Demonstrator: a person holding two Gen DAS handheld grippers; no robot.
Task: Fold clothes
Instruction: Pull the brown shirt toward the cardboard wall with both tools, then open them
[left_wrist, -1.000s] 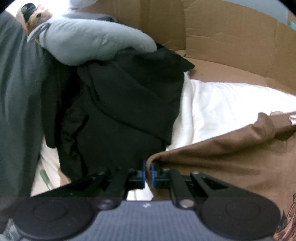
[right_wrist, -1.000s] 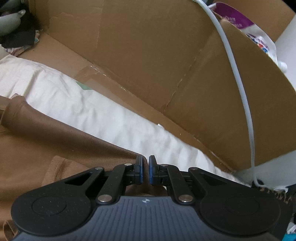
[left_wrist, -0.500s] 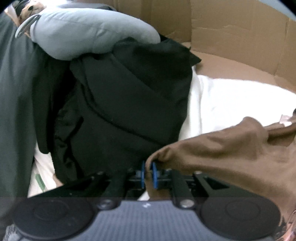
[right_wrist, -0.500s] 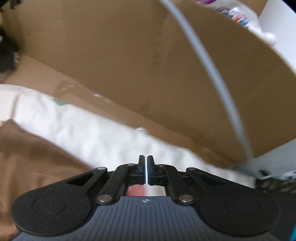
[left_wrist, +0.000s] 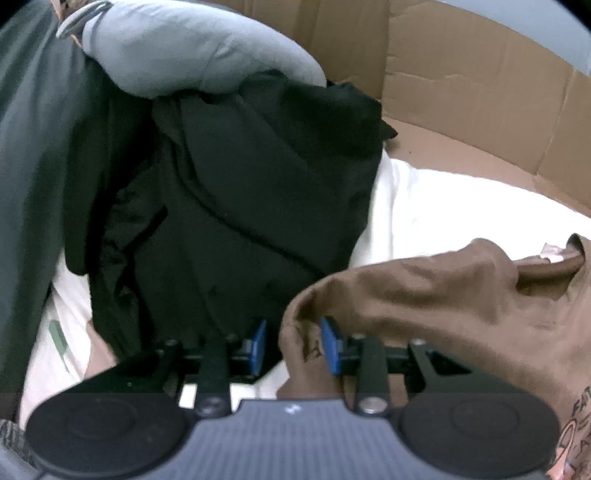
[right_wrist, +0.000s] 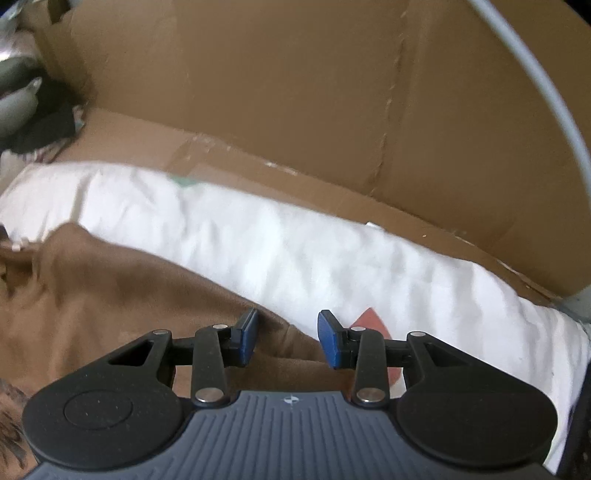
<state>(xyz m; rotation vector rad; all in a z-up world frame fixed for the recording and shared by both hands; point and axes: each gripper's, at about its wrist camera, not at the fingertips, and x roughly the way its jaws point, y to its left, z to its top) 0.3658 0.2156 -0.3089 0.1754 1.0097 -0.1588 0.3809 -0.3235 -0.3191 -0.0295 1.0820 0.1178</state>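
On a white sheet (right_wrist: 303, 254) lies the brown shirt (left_wrist: 461, 306), its collar (left_wrist: 546, 264) toward the cardboard wall (left_wrist: 480, 88) and a dark print (left_wrist: 576, 424) at its near edge. This sheet is the landmark for all else.

At the shirt's left edge, where brown cloth bunches up off the sheet, sits the left claw (left_wrist: 291, 345). Its jaws have just been opening and now stand apart; the bunched fold hangs between them, lying against the right blue pad (left_wrist: 328, 345) but clear of the left one, so nothing is pinched.

At the shirt's right edge, near the sheet's far border, sits the right claw (right_wrist: 286, 338). Its jaws have just been opening too and stand apart, with the shirt's edge below the gap and no pad pressing on it. A small red patch (right_wrist: 369, 319) shows on the sheet just beside the right finger.

Left of the shirt, a black garment (left_wrist: 240, 206) lies heaped over the sheet's end, with a grey garment (left_wrist: 192, 48) draped on top and dark green cloth (left_wrist: 26, 177) further left.

Behind the sheet the cardboard floor and wall rise, and a pale cable (right_wrist: 546, 88) curves across the wall at the right.
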